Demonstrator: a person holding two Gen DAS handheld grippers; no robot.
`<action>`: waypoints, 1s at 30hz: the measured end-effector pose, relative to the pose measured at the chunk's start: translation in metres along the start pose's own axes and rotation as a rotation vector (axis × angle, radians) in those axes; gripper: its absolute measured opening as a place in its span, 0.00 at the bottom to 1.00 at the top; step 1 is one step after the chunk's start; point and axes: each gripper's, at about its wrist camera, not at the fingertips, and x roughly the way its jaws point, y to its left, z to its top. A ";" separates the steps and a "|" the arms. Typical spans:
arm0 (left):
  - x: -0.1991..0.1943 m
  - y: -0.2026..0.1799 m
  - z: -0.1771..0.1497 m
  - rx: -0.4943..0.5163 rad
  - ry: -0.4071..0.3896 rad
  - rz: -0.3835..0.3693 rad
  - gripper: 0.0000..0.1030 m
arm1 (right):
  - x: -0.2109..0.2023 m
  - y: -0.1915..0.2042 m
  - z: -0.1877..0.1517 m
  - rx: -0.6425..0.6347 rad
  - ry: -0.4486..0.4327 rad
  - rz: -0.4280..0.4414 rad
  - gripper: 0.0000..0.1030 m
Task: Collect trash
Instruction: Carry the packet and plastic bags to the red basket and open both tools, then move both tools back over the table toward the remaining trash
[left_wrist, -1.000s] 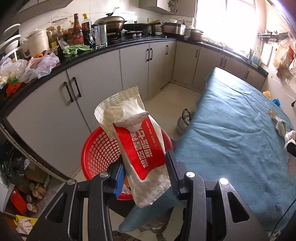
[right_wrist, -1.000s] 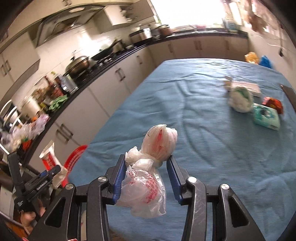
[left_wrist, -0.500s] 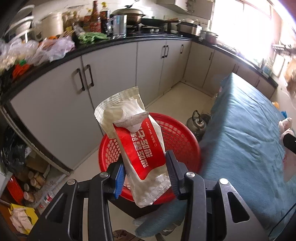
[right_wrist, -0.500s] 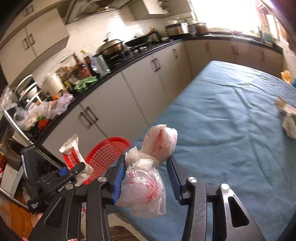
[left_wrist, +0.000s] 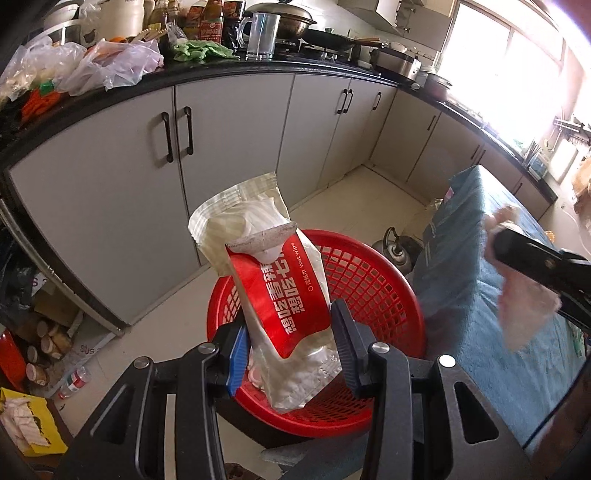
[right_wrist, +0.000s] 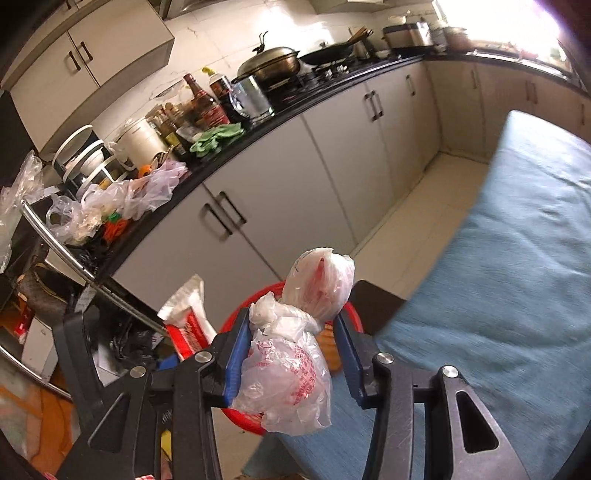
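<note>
My left gripper (left_wrist: 290, 325) is shut on a red and white wet wipe packet (left_wrist: 280, 288) and holds it upright over the red mesh basket (left_wrist: 376, 280). My right gripper (right_wrist: 291, 325) is shut on a knotted white plastic bag with red print (right_wrist: 288, 373). That bag hangs at the corner of the blue-clothed table (right_wrist: 498, 295), with the basket's rim (right_wrist: 243, 417) just behind and below it. In the left wrist view the bag (left_wrist: 524, 317) shows blurred at the right, above the table's edge. The packet (right_wrist: 188, 314) appears to the left of the bag in the right wrist view.
A metal kettle (left_wrist: 397, 251) stands on the floor between basket and table (left_wrist: 480, 295). Grey cabinets (left_wrist: 221, 147) run behind, under a counter crowded with plastic bags (left_wrist: 110, 66), bottles and pots. Bottles and boxes (left_wrist: 44, 354) litter the floor at lower left.
My left gripper has carried the packet from beside the basket to over it. My right gripper has swung the bag left across the table to the corner by the basket.
</note>
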 end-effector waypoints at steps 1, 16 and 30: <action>0.001 0.001 0.000 -0.005 0.001 -0.003 0.39 | 0.006 0.001 0.001 0.006 0.007 0.012 0.49; 0.000 -0.004 0.000 -0.003 0.000 0.007 0.57 | 0.019 -0.018 0.004 0.077 0.027 0.037 0.63; -0.023 -0.040 -0.005 0.098 -0.049 0.109 0.64 | -0.038 -0.052 -0.022 0.098 -0.021 -0.048 0.67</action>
